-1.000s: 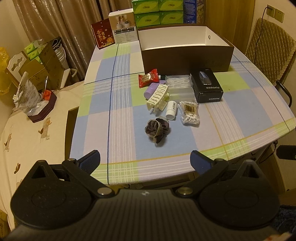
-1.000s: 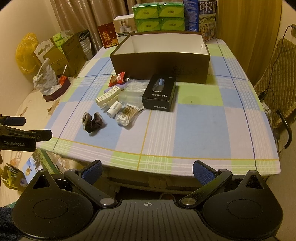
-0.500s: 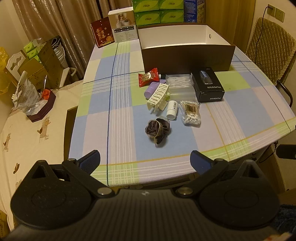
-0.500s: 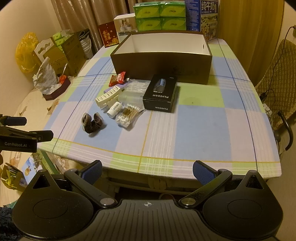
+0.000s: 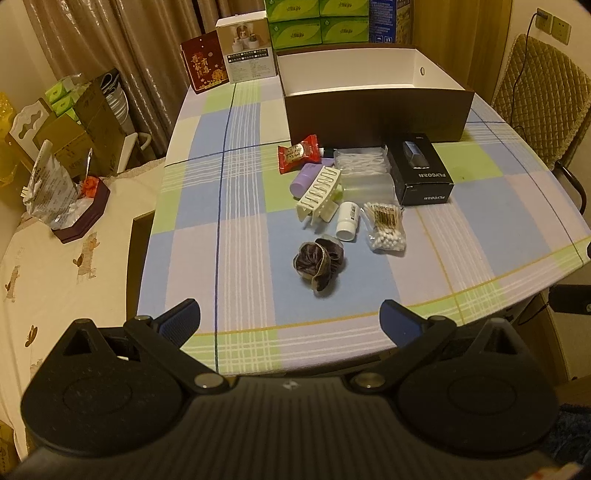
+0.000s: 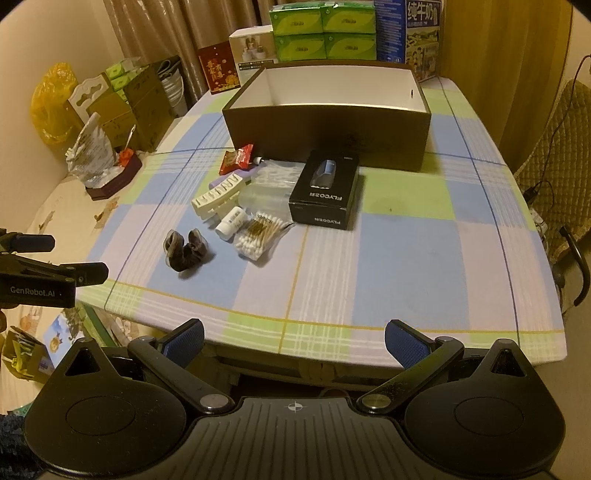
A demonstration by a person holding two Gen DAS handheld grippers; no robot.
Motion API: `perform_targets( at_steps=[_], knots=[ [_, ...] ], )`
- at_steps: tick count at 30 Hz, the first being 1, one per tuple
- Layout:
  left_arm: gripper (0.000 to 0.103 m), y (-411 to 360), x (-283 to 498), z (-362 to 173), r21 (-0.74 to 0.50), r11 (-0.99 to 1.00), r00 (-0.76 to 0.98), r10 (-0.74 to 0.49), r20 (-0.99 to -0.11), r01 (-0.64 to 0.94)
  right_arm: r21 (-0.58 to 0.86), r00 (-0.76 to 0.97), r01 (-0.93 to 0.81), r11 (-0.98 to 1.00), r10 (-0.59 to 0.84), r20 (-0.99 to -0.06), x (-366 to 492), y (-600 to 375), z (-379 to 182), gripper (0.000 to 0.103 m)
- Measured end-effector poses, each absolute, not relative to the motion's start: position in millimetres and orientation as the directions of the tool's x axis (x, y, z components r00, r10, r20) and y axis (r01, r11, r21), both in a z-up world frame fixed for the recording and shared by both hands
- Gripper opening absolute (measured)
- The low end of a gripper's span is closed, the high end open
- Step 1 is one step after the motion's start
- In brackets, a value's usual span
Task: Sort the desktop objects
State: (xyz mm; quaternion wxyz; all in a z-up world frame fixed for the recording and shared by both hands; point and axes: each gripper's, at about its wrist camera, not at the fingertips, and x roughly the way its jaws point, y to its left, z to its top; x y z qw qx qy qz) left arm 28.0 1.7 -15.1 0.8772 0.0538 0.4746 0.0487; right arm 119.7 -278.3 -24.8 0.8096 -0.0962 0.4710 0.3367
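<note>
A cluster of small items lies mid-table on the checked cloth: a dark scrunchie [image 5: 318, 265] [image 6: 185, 250], a bag of cotton swabs [image 5: 386, 229] [image 6: 260, 235], a small white bottle [image 5: 348, 220], a cream hair claw [image 5: 318, 194] [image 6: 218, 194], a red snack packet [image 5: 298, 153], a purple tube [image 5: 306, 178], a clear plastic case [image 5: 364, 166] and a black FLYCO box [image 5: 421, 170] [image 6: 325, 192]. Behind them stands an open brown box [image 5: 376, 107] [image 6: 327, 142] with a white inside. My left gripper [image 5: 290, 319] and right gripper [image 6: 293, 341] both hang open and empty over the table's near edge.
Tissue packs [image 6: 321, 35], a milk carton [image 6: 423, 35] and gift boxes [image 5: 245, 61] line the table's far edge. A padded chair [image 5: 539, 107] stands to the right. A bed with a bag-filled tray [image 5: 68, 206] and stacked cartons lie to the left.
Both grippers have edged slightly forward toward the table; the objects appear a little nearer. Nothing on the table has moved, and both stay open.
</note>
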Motion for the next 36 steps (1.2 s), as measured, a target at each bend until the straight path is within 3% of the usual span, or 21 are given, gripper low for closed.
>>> perform_targets(
  at_steps=[21, 36],
  knots=[
    [0.1, 15, 59, -41, 0.112, 0.994, 0.564, 0.083, -0.822, 0.018, 0.24, 0.317, -0.644, 0.726, 0.539, -0.781, 155, -246, -49, 0.101],
    [0.069, 21, 97, -77, 0.059, 0.997, 0.534, 0.019, -0.846, 0.057, 0.234, 0.313, -0.661, 0.713, 0.546, -0.777, 182, -204, -83, 0.101]
  ],
)
